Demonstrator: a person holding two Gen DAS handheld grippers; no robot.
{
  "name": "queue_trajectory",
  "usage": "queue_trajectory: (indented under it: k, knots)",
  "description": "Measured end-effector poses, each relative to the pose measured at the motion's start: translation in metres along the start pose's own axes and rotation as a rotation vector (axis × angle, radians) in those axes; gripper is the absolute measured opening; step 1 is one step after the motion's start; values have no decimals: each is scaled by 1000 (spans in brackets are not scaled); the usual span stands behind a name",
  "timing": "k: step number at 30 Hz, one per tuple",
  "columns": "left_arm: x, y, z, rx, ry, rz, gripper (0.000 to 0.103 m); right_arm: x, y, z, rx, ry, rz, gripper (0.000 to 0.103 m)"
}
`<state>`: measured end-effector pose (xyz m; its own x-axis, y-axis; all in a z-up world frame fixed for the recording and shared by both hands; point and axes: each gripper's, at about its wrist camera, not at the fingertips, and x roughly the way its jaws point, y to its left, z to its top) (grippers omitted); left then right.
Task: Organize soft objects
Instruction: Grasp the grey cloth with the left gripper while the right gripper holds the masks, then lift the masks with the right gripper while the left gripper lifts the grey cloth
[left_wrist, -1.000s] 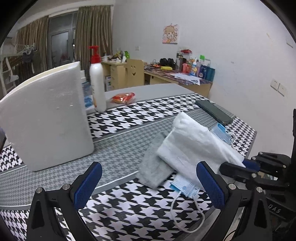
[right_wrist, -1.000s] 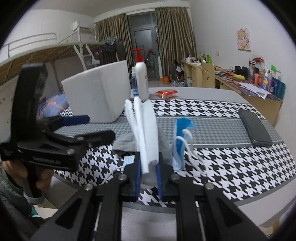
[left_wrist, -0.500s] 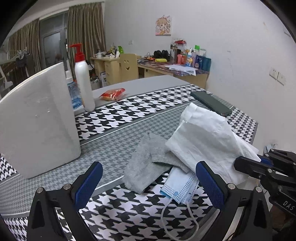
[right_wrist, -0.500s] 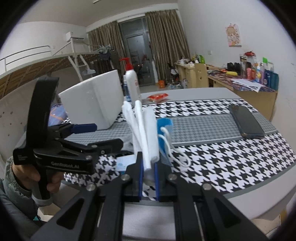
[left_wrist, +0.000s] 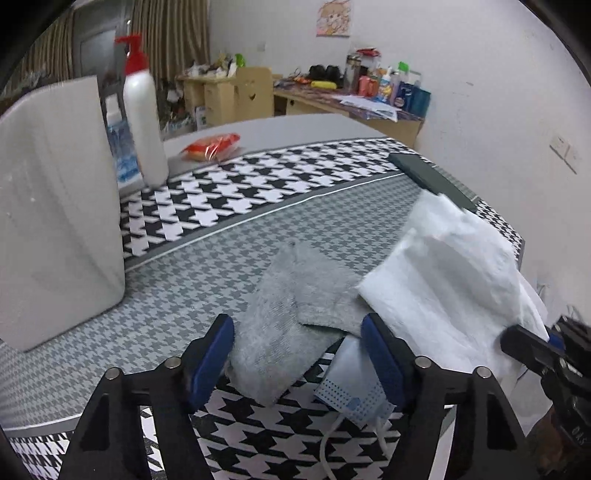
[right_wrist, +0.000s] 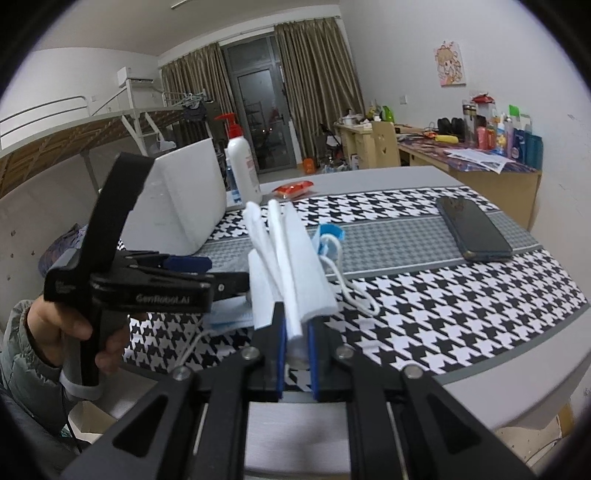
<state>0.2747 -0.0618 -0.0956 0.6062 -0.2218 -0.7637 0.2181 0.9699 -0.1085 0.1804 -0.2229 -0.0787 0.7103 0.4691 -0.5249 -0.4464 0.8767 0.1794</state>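
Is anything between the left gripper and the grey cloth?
Nothing visible blocks it. The left gripper is closing with the grey cloth already between its fingers. The white cloth, clamped in the right gripper, overlaps only the grey cloth's far edge.

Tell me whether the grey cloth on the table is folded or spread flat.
Folded. The grey cloth shows one flap lapped over another, with a visible crease, lying on the table beside the white cloth.
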Motion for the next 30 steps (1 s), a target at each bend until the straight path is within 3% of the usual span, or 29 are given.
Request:
queue_trajectory:
  k: [3, 11, 13, 16, 19, 21, 23, 25, 27, 30]
  knots:
    - [7, 2, 2, -11, 18, 10, 61, -1, -1, -1, 0, -1, -9, 13]
    - [17, 1, 6, -7, 49, 31, 53, -1, -6, -3, 7, 4, -16, 13]
    - [18, 1, 8, -4, 45, 40, 45, 0, -7, -3, 8, 4, -20, 13]
    - [19, 4, 8, -6, 32, 63, 24, 1, -7, -3, 4, 6, -25, 13]
    - [20, 4, 8, 3, 23, 72, 19, 4, -5, -3, -10, 15, -39, 13]
    - [21, 3, 8, 9, 20, 65, 13, 5, 0, -6, -34, 21, -58, 20]
    - [20, 4, 8, 5, 13, 53, 13, 5, 6, -8, -70, 19, -84, 23]
    - [16, 3, 7, 8, 1, 49, 13, 6, 12, -9, -97, 20, -94, 31]
    - [10, 4, 7, 9, -17, 44, 13, 5, 17, -10, -121, 15, -104, 48]
    - [-1, 8, 6, 3, -46, 45, 13, -2, 27, -10, -157, -15, -106, 53]
